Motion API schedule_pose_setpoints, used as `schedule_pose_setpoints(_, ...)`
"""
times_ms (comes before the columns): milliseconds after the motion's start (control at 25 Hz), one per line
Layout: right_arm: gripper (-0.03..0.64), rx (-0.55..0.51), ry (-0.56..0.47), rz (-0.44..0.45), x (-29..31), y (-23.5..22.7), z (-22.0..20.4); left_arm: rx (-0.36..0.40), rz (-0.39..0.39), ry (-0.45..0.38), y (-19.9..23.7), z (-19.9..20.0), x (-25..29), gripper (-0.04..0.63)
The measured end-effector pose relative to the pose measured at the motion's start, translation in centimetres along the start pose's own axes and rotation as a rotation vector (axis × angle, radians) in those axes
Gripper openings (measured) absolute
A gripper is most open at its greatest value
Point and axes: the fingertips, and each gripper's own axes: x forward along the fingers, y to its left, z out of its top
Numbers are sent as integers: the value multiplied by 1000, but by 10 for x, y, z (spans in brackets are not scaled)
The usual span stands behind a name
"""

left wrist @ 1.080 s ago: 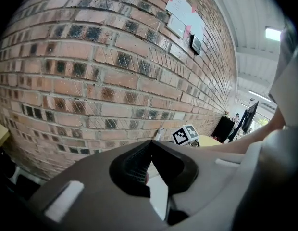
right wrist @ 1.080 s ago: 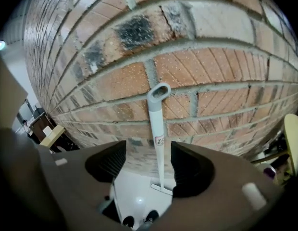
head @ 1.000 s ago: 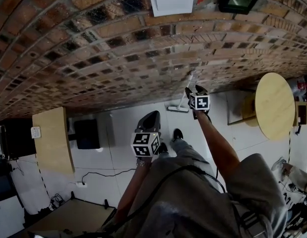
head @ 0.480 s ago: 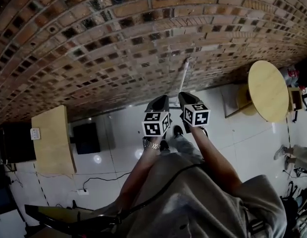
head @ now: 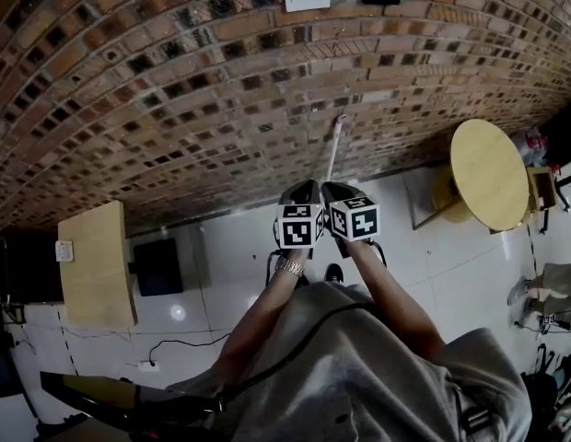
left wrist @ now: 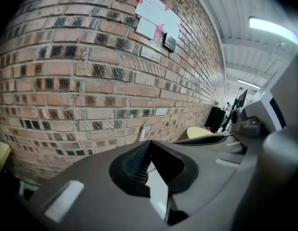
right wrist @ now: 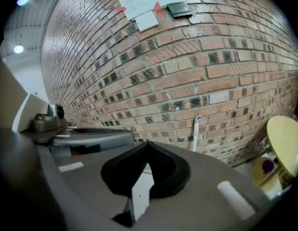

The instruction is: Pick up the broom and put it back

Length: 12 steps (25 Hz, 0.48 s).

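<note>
**Broom propped on the wall, both grippers empty and drawn back**

The broom [head: 333, 150] stands nearly upright, its pale handle leaning against the brick wall [head: 175, 90] with the hanging-loop end at the top. The lean is what holds it up: the wall takes the top of the handle, and the lower end runs down toward the white floor [head: 230, 247]. In the head view the grippers hide the broom head, so how it sits on the floor can't be made out.

The left gripper [head: 300, 191] and right gripper [head: 337, 193] are held side by side, almost touching, in front of the person's body and well short of the wall. Each gripper view shows its jaws closed tip to tip with nothing between them. The broom handle appears only in the distance, in the left gripper view [left wrist: 143, 132] and the right gripper view [right wrist: 196, 131].

A broom resting at the wall with both grippers free fits two stages: it may already be back in its place, or it may be waiting there to be picked up. The pictures do not settle which.
</note>
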Motion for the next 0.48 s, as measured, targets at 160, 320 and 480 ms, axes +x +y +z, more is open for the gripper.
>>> schedule_pose_setpoints(160, 0, -46, 3, 10, -3, -1, 9, -21, 13, -20, -2, 7, 2, 6)
schedule_pose_setpoints(320, 0, -47, 6, 14, -9, -6, 8, -24, 5, -16, -11, 8, 7, 6)
schedule_pose_setpoints(480, 0, -36, 17, -18, -12, -18, 8, -2, -1, -11, -18, 10, 12, 6)
